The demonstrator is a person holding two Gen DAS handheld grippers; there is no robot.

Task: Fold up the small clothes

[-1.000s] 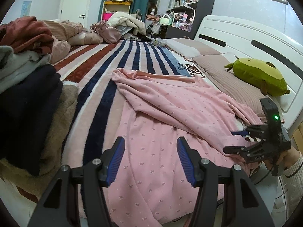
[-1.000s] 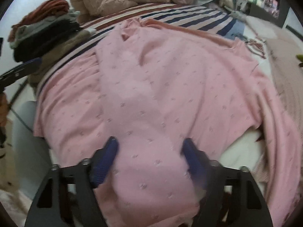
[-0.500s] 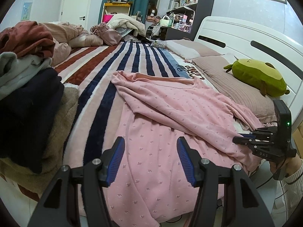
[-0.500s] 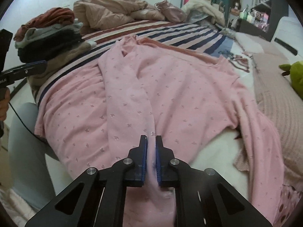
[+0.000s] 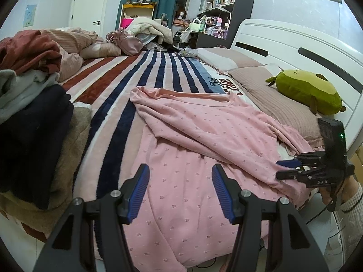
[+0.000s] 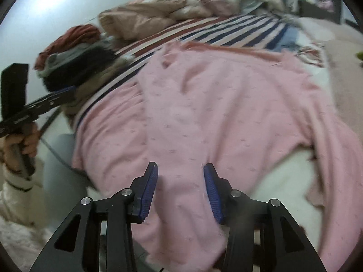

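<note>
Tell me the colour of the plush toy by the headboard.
The plush toy is green, clearest in the left wrist view.

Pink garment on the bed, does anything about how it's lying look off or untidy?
Yes. The pink garment isn't flat: one side is flopped diagonally across its middle in rumpled ridges, and its near edge hangs over the bed's edge. No tear or stain shows.
</note>
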